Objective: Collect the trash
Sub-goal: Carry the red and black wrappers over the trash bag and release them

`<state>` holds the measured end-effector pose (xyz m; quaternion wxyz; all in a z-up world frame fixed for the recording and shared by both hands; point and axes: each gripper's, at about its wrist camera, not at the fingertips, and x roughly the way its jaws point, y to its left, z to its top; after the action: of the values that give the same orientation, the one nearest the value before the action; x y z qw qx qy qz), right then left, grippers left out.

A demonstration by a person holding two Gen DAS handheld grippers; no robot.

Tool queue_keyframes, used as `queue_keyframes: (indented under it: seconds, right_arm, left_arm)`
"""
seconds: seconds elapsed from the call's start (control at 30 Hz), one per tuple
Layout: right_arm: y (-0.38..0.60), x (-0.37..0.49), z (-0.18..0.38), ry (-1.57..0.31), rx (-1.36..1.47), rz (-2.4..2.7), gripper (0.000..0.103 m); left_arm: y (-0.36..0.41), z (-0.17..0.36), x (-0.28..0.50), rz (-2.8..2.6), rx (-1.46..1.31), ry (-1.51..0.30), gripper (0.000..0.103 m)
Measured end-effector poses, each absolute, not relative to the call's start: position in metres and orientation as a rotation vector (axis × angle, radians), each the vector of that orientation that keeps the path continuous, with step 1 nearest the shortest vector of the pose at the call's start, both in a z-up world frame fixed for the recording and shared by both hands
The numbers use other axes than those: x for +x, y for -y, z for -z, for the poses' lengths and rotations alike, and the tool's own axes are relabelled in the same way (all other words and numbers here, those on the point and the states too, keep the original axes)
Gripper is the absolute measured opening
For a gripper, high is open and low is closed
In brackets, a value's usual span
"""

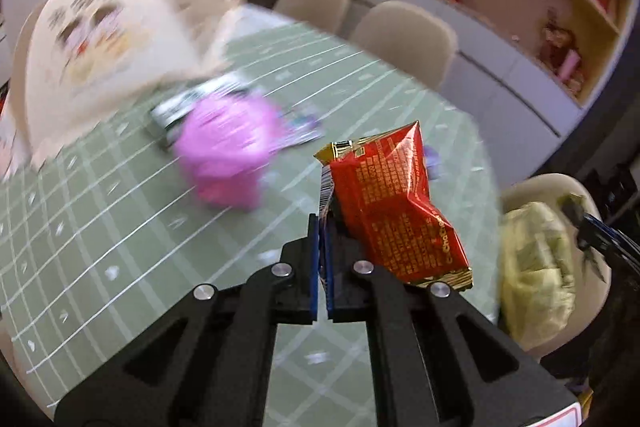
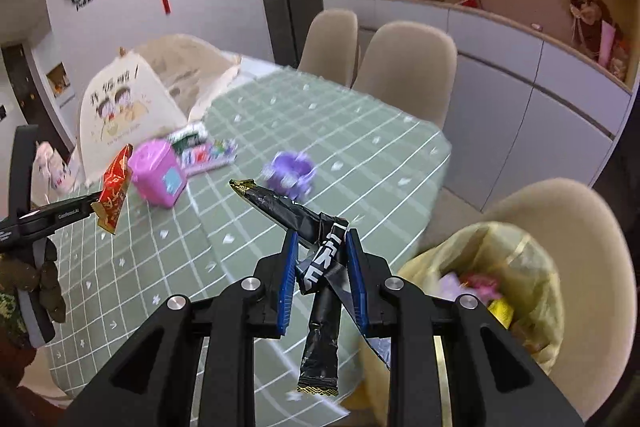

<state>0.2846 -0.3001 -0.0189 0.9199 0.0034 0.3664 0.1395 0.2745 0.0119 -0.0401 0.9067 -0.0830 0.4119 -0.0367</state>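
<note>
Clearly both tongs are clamped: left tongs (image 1: 323, 227) on a red snack packet (image 1: 394, 203), right tongs (image 2: 322, 259) on a black wrapper (image 2: 296, 215), lifted off the bench (image 2: 320, 131) for the yellow bag (image 2: 532, 267) at four o'clock

Two wrappers are held aloft: one red snack packet (image 1: 394, 203) and one black wrapper (image 2: 316, 263). On the green checked table (image 2: 320, 131) sit one pink box (image 2: 158, 173), one purple cup (image 2: 290, 173) and one cream tote bag (image 2: 124, 111). One yellow trash bag (image 2: 516, 267) rests on one of three visible beige chairs (image 2: 404, 67).

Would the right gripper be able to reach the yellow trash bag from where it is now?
Probably yes: the right gripper, shut on a black wrapper, has the open yellow trash bag close by with nothing between.
</note>
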Motion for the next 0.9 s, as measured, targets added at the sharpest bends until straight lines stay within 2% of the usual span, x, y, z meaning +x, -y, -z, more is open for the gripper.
queue_keyframes:
  seconds: [0.23,0.47,0.63,0.67,0.7,0.73,0.77,0.8,0.83,0.9]
  right_arm:
    - [0.384,0.286,0.008,-0.702,0.052,-0.183,0.024]
    - [0.472,0.271,0.013,-0.704,0.089,-0.031,0.024]
    - [0.507,0.264,0.027,-0.715,0.123,0.017,0.024]
    - [0.510,0.264,0.030,-0.719,0.128,0.019,0.024]
    - [0.511,0.266,0.033,-0.724,0.132,0.019,0.024]
    - [0.514,0.265,0.035,-0.730,0.136,0.018,0.024]
    - [0.515,0.265,0.040,-0.738,0.140,0.014,0.024]
    - [0.515,0.267,0.045,-0.746,0.144,0.011,0.024]
    - [0.516,0.267,0.047,-0.752,0.147,0.007,0.024]
    - [0.514,0.271,0.057,-0.774,0.157,-0.004,0.024]
  left_arm:
    - [0.105,0.021,0.300,0.303,-0.100,-0.829,0.002]
    - [0.236,0.053,0.315,0.580,0.004,-0.905,0.003]
    - [0.294,0.080,0.320,0.663,0.081,-0.967,0.005]
    - [0.305,0.085,0.322,0.675,0.105,-0.975,0.008]
    - [0.311,0.089,0.323,0.682,0.119,-0.981,0.021]
    - [0.318,0.093,0.325,0.696,0.128,-0.993,0.043]
    - [0.323,0.096,0.326,0.715,0.126,-1.004,0.052]
    - [0.324,0.097,0.328,0.725,0.124,-1.010,0.068]
    - [0.324,0.098,0.328,0.725,0.123,-1.009,0.076]
    - [0.322,0.099,0.328,0.711,0.112,-1.015,0.079]
